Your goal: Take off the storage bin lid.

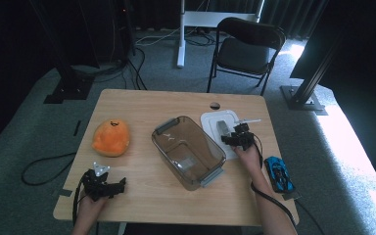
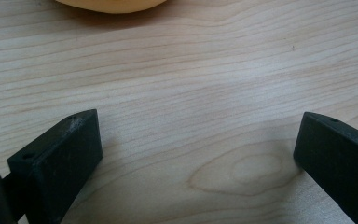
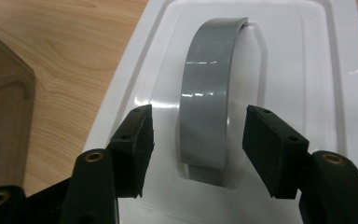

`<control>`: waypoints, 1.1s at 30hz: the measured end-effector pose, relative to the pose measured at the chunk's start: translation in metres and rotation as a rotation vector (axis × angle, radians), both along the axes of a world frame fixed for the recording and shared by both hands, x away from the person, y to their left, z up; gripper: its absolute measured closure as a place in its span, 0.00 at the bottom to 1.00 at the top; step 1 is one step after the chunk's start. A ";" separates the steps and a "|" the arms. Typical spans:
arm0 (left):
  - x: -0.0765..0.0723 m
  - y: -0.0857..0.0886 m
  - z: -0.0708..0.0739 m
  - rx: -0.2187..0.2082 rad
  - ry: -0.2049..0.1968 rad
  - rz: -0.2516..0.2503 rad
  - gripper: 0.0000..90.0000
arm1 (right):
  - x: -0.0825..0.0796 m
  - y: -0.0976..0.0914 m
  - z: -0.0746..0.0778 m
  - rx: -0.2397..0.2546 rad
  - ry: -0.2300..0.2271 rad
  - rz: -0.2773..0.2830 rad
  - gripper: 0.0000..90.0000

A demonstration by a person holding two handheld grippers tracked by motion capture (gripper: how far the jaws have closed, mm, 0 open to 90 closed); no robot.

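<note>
The right claw [image 3: 198, 140] hovered over the white lid [image 3: 307, 70], which lay flat on the wooden surface [image 1: 142, 103]. Its two black jaws stood apart, one on either side of the lid's grey handle [image 3: 207, 102], and in the right gripper view a clear gap showed between each pad and the handle, so the claw was released and gripped nothing. The handle arched up from the lid's recessed middle and ran straight ahead of the claw, away from it. In the high view the right claw [image 1: 236, 138] sat over the near part of the lid [image 1: 210, 120], with the person's right hand [image 1: 248, 155] behind it.

Just to the left of that claw stood the clear plastic container [image 1: 188, 151], uncovered, its edge close beside the lid; the container's tinted wall [image 3: 2, 112] showed at the left of the right gripper view. Behind the right claw and to its right, near the surface's edge, lay a blue toy car [image 1: 278, 174].

The left claw [image 1: 122, 185] rested low at the near left part of the surface, well apart from the container. Its jaws were spread wide over bare wood, released and holding nothing. Ahead of it sat an orange plush toy [image 1: 110, 137], whose lower edge [image 2: 114, 4] showed at the top of the left gripper view.
</note>
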State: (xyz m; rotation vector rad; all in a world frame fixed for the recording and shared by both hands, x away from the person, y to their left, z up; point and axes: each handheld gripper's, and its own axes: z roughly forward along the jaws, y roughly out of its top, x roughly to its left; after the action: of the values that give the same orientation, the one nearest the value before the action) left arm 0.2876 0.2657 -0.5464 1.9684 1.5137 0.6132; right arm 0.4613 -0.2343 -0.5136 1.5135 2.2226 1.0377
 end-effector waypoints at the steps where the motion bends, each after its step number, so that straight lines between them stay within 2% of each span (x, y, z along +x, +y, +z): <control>1: 0.000 0.000 0.000 0.000 0.000 0.000 0.02 | -0.001 -0.001 0.001 0.010 -0.002 0.001 0.44; 4: 0.000 0.000 0.000 0.000 0.000 0.000 0.02 | -0.003 -0.002 0.002 0.030 0.010 -0.002 0.36; 6: 0.000 0.000 0.000 0.000 0.000 -0.003 0.02 | -0.006 0.000 0.004 0.002 -0.004 -0.014 0.31; 7: 0.000 0.000 0.000 0.000 -0.001 -0.005 0.02 | -0.007 0.000 0.004 0.005 0.000 -0.016 0.27; 10: -0.001 0.001 0.000 -0.001 -0.001 -0.009 0.02 | -0.011 0.000 0.006 0.022 -0.005 -0.030 0.22; 16: -0.001 0.002 0.000 -0.001 -0.001 -0.021 0.02 | -0.018 0.002 0.008 0.015 -0.021 -0.029 0.15; 17: -0.001 0.002 0.000 -0.001 -0.001 -0.022 0.01 | -0.021 0.000 0.009 0.031 -0.030 -0.034 0.12; 24: -0.001 0.002 0.000 -0.001 -0.002 -0.031 0.02 | -0.036 -0.002 0.011 -0.012 -0.061 -0.062 0.12; 28: -0.001 0.002 0.000 -0.001 -0.002 -0.032 0.02 | -0.049 -0.008 0.012 0.032 -0.100 -0.088 0.13; 30: -0.001 0.002 0.000 -0.001 -0.002 -0.033 0.02 | -0.057 -0.011 0.014 0.035 -0.129 -0.098 0.13; 33: -0.001 0.003 0.000 0.000 -0.002 -0.040 0.02 | -0.068 -0.012 0.013 0.020 -0.142 -0.091 0.14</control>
State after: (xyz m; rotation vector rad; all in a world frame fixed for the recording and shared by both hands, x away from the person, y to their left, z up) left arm 0.2864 0.2683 -0.5466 1.9927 1.4693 0.5979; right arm 0.3938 -0.2461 -0.5010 1.4853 2.0342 1.1061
